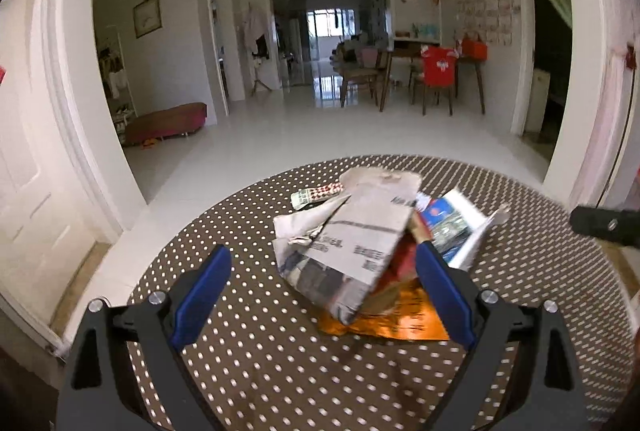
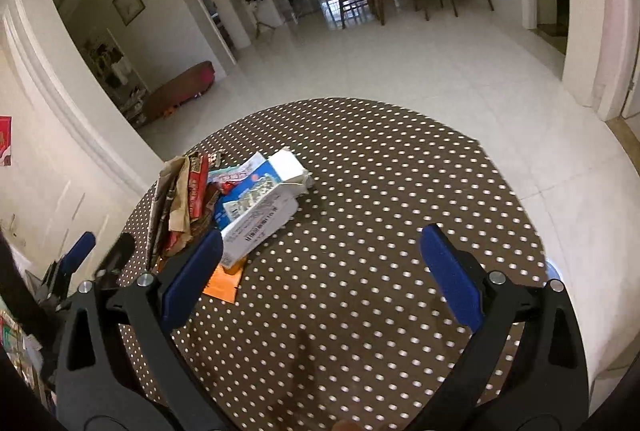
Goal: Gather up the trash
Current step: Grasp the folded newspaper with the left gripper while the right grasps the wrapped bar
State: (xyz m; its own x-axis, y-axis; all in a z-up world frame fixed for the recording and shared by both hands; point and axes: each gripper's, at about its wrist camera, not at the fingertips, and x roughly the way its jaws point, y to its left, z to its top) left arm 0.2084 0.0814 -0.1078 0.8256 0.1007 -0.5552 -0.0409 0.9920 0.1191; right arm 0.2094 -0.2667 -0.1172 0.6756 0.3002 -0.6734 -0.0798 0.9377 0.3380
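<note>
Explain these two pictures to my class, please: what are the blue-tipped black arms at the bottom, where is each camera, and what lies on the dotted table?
No robot here: a person holds a hand tool with two jaws in each hand, with a camera on each looking forward. One picture shows the left gripper, the other the right gripper. Both stand open, holding nothing. On the round dotted table lies a trash pile: a folded newspaper, a white-and-blue carton and an orange paper beneath.
</note>
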